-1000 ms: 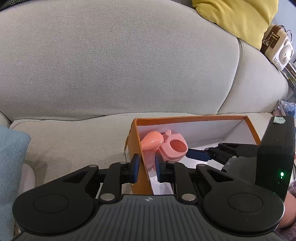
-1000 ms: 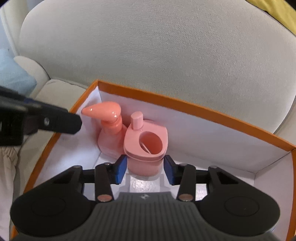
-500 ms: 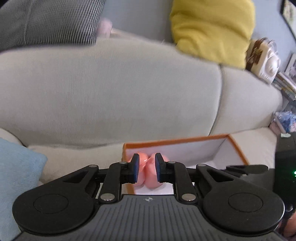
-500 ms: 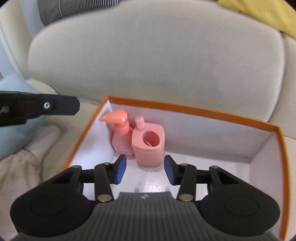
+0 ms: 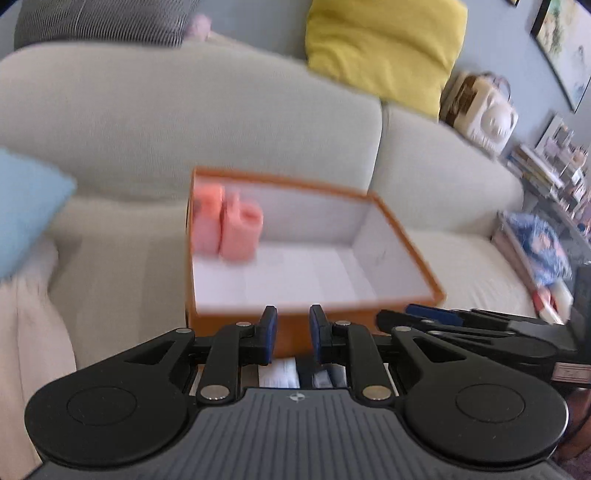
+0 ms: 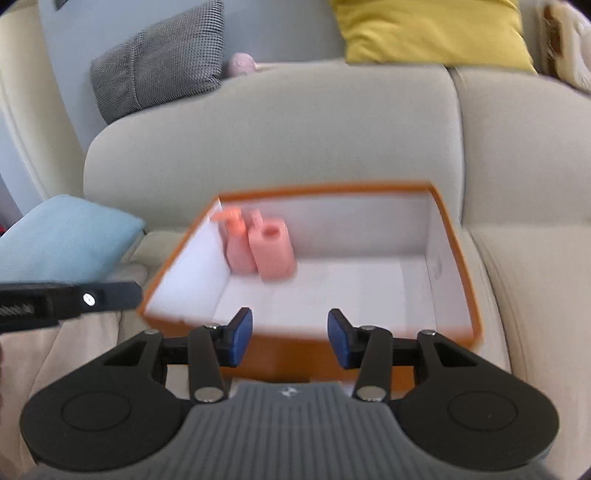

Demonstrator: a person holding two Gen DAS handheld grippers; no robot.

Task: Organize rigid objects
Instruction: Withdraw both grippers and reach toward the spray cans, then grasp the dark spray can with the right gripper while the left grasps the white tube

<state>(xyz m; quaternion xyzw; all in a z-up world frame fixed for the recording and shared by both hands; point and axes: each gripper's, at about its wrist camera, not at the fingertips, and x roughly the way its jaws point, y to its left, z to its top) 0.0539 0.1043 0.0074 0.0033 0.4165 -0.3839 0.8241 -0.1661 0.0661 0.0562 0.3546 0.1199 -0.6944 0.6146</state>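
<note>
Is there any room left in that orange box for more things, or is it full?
Plenty. The two pink containers, a pump bottle and a holder, stand side by side in the far left corner of the orange box. The white floor from them to the right wall and near rim is bare. Only that corner is crowded.

Both wrist views near, angled down; share orange box (image 5: pixel 402 236) on sofa (image 6: pixel 295 129).

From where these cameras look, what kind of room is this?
Most likely a home living room: a beige sofa with a yellow cushion above its back, and stacked books beside framed pictures.
</note>
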